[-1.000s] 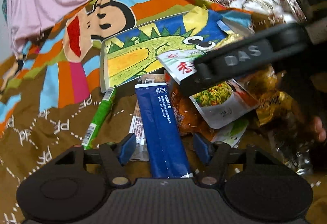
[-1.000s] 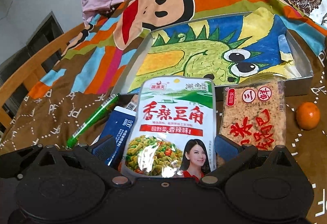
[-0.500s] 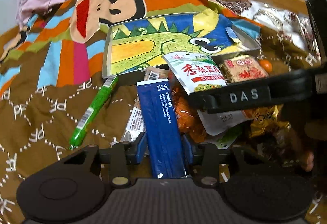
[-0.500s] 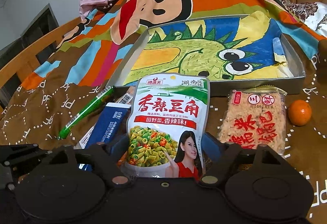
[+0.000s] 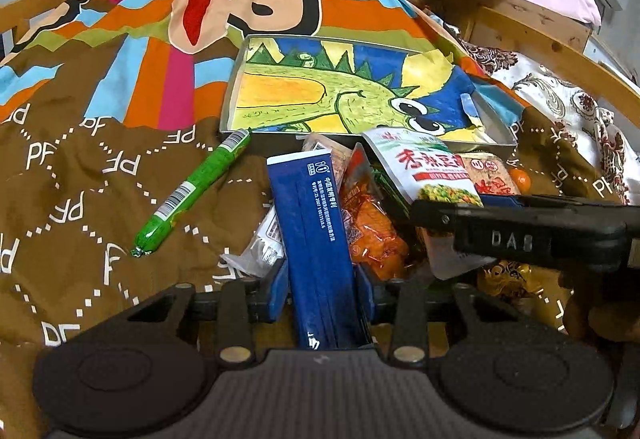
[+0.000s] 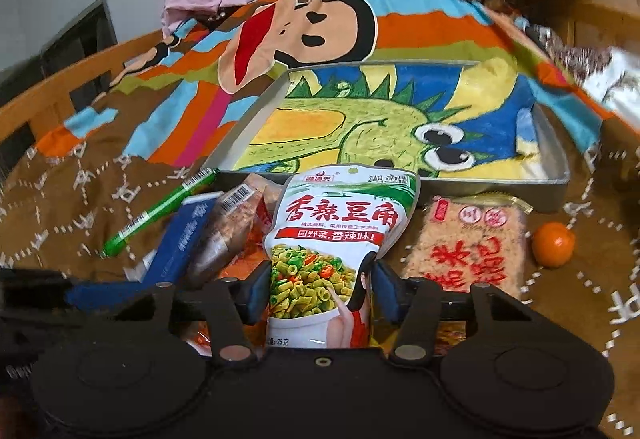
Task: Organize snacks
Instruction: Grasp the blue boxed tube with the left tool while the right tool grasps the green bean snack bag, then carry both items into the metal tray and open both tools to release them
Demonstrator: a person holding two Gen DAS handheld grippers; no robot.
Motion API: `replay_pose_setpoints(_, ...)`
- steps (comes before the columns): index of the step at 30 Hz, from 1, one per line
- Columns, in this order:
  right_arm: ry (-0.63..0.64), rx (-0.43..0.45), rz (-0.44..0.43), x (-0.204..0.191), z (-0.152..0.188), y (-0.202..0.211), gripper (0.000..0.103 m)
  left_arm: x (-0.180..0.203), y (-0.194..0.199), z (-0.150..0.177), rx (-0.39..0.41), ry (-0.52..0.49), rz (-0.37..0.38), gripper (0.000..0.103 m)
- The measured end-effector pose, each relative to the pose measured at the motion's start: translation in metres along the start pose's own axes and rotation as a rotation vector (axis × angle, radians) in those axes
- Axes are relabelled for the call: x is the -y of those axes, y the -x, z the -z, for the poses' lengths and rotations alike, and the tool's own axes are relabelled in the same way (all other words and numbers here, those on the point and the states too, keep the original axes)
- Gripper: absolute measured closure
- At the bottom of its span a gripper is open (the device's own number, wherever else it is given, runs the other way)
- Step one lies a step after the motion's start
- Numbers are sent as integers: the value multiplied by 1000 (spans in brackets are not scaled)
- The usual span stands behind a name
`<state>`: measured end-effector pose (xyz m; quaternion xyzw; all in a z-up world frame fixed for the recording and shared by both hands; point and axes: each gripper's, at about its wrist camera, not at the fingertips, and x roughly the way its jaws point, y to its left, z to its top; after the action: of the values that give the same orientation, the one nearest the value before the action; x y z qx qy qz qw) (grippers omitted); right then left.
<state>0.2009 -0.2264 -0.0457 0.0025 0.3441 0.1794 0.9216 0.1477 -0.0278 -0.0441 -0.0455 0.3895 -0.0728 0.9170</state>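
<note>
My left gripper (image 5: 320, 289) is shut on a long blue packet (image 5: 314, 239) and holds it over the snack pile. My right gripper (image 6: 318, 289) is shut on a white and green pickled-bean pouch (image 6: 336, 231); that pouch (image 5: 424, 171) and the right gripper's body show at the right of the left wrist view. Just beyond both stands a shallow metal tray (image 5: 236, 79), also in the right wrist view (image 6: 256, 119), lined with a dinosaur drawing.
A green sausage stick (image 5: 192, 195) lies left of the pile. An orange packet (image 5: 372, 223), a rice-cracker pack (image 6: 468, 243), a brown packet (image 6: 224, 231) and a small orange (image 6: 554, 245) lie on the brown patterned blanket. Wooden bed rails edge both sides.
Both grippers closed from open onto their packets: left on the blue packet, right on the bean pouch. Both packets then rose a little off the pile.
</note>
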Motion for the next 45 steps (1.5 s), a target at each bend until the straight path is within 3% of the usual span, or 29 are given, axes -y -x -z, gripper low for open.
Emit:
replay_pose_setpoints(5,106,51,59,-8,2,11,49,1,8,-1,30,29,-1,63)
replay_pose_setpoints(11,134,125,87,-8,0,38,49,12,16,-16,93,30,-3,63)
replay_pose_setpoints(22,129,258,127,27,-42,57,49,38,12,-85,201,58,18,63)
replay_pose_setpoints(26,87,321,117,52,-67,39,49,44,-11,-116,229,74,-1,63)
replay_pose_setpoints(36,28,335,171,108,-89,-38,49,71,-111,-186,229,91,-9,63)
replay_pose_setpoints(45,-72,227,167,140,-76,-91,49,85,-185,-192,160,57,-29,63)
